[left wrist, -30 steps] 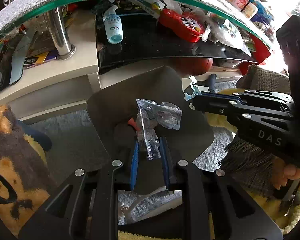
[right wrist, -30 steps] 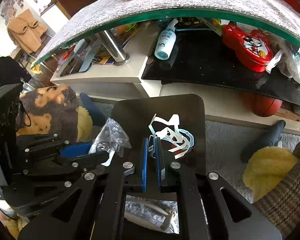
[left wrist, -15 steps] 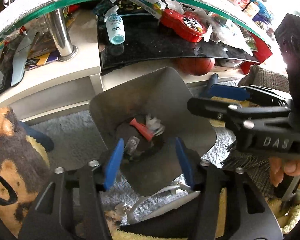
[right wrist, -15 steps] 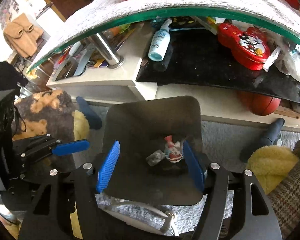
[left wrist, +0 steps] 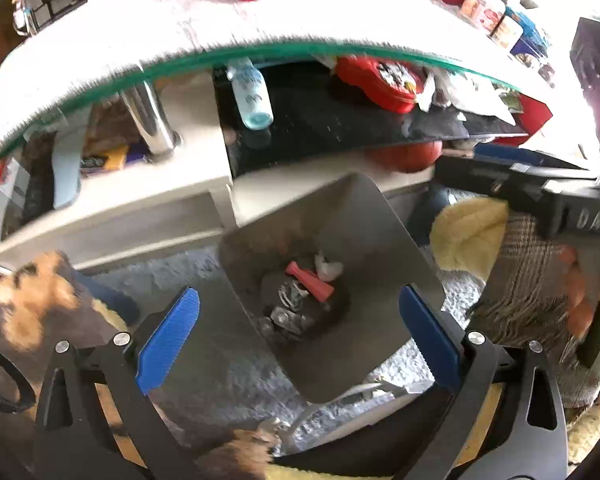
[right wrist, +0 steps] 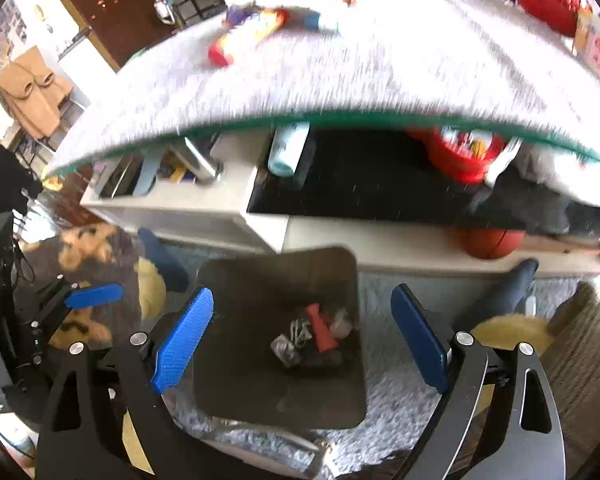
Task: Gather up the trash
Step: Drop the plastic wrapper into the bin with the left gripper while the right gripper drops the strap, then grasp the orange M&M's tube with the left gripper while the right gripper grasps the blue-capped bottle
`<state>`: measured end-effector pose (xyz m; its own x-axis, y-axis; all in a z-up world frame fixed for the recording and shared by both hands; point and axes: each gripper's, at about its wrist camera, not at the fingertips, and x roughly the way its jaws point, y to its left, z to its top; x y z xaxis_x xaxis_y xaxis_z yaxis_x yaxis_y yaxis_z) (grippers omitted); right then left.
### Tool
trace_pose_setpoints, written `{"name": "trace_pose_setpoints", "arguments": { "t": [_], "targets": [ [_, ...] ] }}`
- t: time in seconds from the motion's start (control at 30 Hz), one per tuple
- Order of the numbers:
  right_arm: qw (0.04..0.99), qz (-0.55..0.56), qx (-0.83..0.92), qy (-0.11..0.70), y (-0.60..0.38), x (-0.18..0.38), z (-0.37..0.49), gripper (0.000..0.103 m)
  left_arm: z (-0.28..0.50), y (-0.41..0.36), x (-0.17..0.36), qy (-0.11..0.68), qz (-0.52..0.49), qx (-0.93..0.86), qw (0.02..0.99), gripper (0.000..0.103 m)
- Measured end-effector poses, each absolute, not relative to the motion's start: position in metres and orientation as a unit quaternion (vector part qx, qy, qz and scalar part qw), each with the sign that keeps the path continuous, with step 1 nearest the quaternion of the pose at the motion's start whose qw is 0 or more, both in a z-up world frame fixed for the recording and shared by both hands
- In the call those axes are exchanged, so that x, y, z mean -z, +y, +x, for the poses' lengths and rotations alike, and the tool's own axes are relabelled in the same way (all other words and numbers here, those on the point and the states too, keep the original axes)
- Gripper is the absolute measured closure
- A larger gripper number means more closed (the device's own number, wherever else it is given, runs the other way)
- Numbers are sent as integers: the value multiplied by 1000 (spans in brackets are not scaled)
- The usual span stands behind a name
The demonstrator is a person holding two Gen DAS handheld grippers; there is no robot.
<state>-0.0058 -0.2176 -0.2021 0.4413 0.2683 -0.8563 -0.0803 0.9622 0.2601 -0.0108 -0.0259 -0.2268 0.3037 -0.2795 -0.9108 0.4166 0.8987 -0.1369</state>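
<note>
Strong daylight from the upper right blows out the grey, fuzzy-covered glass tabletop (right wrist: 380,60) in both fisheye views, motion blur smears its clutter and green edge, the rims bend and darken, and the dark square bin's (left wrist: 396,240) interior lies shadowed.

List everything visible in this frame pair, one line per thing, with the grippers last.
bin: one, dark grey, on the rug below both grippers
trash: small pile, red, white and clear pieces, at the bin bottom
rug: one, pale grey, under the bin
table: one, glass top with grey cover, above a cluttered shelf
bottle: one, light blue, lying on the shelf
tin: one, red, on the shelf
ball: one, orange, under the shelf
left gripper: blue pads, open, empty
right gripper: blue pads, open, empty
</note>
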Motion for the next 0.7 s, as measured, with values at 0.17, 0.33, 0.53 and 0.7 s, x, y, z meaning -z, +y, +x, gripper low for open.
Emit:
{"name": "trace_pose_setpoints", "arguments": {
  "t": [0.17,0.33,0.53,0.7],
  "targets": [
    [870,88,-87,477,-237,165,17,11,11,-12,202,527,43,206,824,8],
    [880,85,-80,461,-247,151,49,10,39,-11,175,499,37,200,843,8],
    [885,77,-76,454,-249,151,87,10,83,-29,157,479,59,197,853,8],
    [896,48,-59,438,-250,154,120,12,120,-48,154,470,76,201,856,8]
  ]
}}
